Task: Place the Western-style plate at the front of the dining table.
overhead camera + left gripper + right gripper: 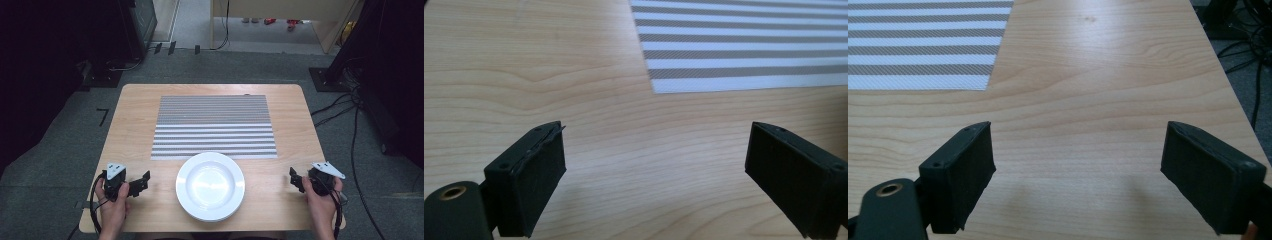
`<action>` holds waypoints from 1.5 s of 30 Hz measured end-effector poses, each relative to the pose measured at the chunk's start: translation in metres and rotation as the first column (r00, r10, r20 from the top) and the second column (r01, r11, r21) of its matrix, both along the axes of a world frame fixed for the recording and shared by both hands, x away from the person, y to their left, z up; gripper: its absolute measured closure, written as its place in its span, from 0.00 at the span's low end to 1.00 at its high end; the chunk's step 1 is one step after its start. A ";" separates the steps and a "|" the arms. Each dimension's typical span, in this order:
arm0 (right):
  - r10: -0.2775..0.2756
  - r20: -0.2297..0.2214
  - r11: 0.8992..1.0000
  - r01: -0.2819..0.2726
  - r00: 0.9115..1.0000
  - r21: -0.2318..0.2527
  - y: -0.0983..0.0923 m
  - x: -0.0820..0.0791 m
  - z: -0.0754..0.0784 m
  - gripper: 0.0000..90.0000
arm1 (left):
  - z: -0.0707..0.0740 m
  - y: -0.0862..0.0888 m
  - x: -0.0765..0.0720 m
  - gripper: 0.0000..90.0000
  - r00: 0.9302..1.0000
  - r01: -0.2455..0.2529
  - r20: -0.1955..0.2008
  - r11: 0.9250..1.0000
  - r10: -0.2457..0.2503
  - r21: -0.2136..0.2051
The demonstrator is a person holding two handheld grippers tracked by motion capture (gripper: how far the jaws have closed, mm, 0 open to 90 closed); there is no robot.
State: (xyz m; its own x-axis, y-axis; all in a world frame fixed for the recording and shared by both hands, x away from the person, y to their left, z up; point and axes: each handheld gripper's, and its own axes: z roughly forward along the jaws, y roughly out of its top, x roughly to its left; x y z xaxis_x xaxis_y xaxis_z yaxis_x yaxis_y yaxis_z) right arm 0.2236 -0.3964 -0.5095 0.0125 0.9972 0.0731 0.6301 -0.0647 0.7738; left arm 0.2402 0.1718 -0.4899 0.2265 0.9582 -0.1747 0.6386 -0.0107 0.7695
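High view, left to right. The left gripper (142, 183) rests on the wooden table (135, 110) at the plate's 9 o'clock, held in the person's left hand (114, 202). In the left gripper view its jaws stand wide apart with only bare tabletop between them; nothing is gripped.

The white plate (210, 186) sits at the near middle of the table, between the two grippers and apart from both. The striped mat (214, 127) lies at the plate's 12 o'clock, its near edge just beside the plate rim.

The right gripper (295, 178) rests at the plate's 3 o'clock, held in the right hand (320, 202). In the right gripper view its jaws are likewise spread wide over bare wood, holding nothing.
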 end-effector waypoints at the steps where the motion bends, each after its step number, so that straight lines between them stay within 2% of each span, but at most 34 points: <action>1: 0.003 0.004 1.000 -0.003 1.000 0.004 0.002 0.000 0.001 0.15 | 0.001 -0.002 -0.001 0.10 1.000 0.005 0.003 1.000 -0.005 -0.004; 3: 0.019 0.014 1.000 -0.019 1.000 0.020 0.007 -0.001 0.004 0.15 | 0.005 -0.007 -0.003 0.10 1.000 0.020 0.015 1.000 -0.020 -0.021; 9: 0.052 0.032 0.998 -0.053 0.998 0.040 0.018 -0.002 0.009 0.16 | 0.008 -0.019 -0.007 0.10 0.998 0.049 0.033 0.998 -0.049 -0.029; 18: 0.090 0.075 0.991 -0.096 0.993 0.091 0.039 -0.004 0.017 0.15 | 0.010 -0.034 -0.013 0.11 0.995 0.097 0.036 0.994 -0.095 -0.051; 26: 0.130 0.092 0.986 -0.138 0.987 0.097 0.055 -0.005 0.020 0.15 | 0.013 -0.044 -0.016 0.11 0.991 0.132 0.047 0.989 -0.129 -0.069; 28: 0.144 0.091 0.981 -0.155 0.985 0.117 0.060 -0.005 0.021 0.16 | 0.014 -0.046 -0.017 0.11 0.990 0.138 0.045 0.987 -0.135 -0.076; 31: 0.174 0.088 0.960 -0.189 0.981 0.207 0.068 -0.007 0.023 0.16 | 0.015 -0.050 -0.019 0.11 0.989 0.144 0.050 0.986 -0.140 -0.083; 35: 0.217 0.099 0.949 -0.234 0.971 0.212 0.084 -0.011 0.027 0.16 | 0.016 -0.055 -0.021 0.11 0.986 0.162 0.050 0.983 -0.158 -0.083; 39: 0.243 0.104 0.943 -0.260 0.964 0.206 0.095 -0.013 0.028 0.16 | 0.016 -0.060 -0.022 0.11 0.984 0.173 0.049 0.981 -0.169 -0.092; 42: 0.265 0.107 0.930 -0.283 0.958 0.236 0.104 -0.014 0.030 0.16 | 0.017 -0.064 -0.024 0.10 0.982 0.187 0.051 0.977 -0.182 -0.107; 45: 0.283 0.114 0.923 -0.302 0.952 0.237 0.111 -0.016 0.030 0.16 | 0.017 -0.068 -0.025 0.11 0.979 0.202 0.053 0.973 -0.197 -0.116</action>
